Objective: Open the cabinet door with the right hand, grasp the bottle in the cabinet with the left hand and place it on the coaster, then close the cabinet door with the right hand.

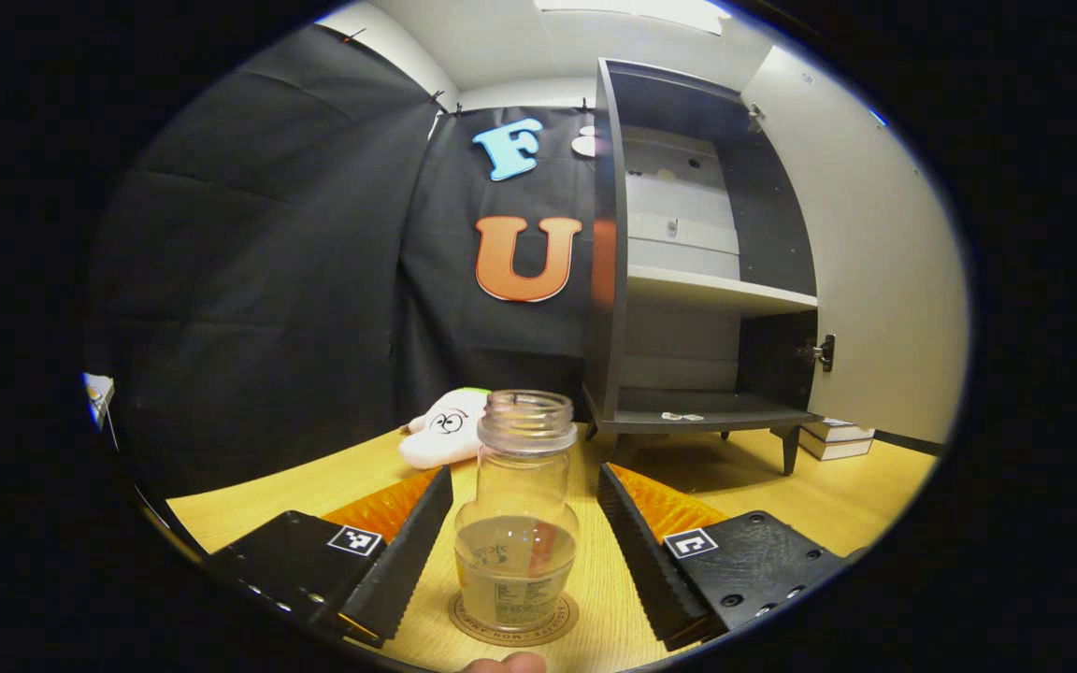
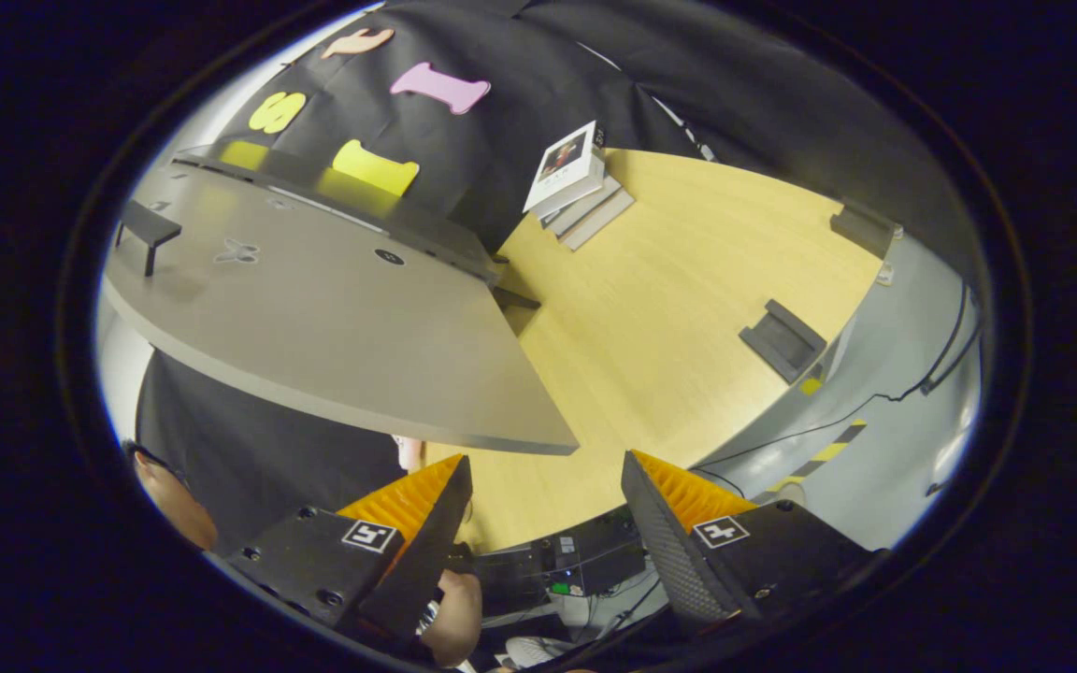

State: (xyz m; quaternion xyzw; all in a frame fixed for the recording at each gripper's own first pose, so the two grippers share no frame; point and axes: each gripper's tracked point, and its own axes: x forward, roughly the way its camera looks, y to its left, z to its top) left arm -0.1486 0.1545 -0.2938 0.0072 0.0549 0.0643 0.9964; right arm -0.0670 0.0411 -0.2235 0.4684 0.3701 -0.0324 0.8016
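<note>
Spread apart, the left gripper [image 1: 524, 551] is seen with a finger on either side of the bottle [image 1: 517, 519] and clear space between each finger and the glass — nothing is clamped. The bottle is stood upright on the coaster [image 1: 513, 624], on the near part of the wooden table [image 1: 838, 495], with a little pale liquid in it and no cap. The placing step can be judged done. Further off to the right, the cabinet [image 1: 702, 280] is seen with its shelves bare and its door [image 1: 875, 262] swung wide. In the right gripper view the right gripper [image 2: 543, 533] is likewise held apart on nothing, near the door's edge [image 2: 333, 327] — closing it is what remains.
</note>
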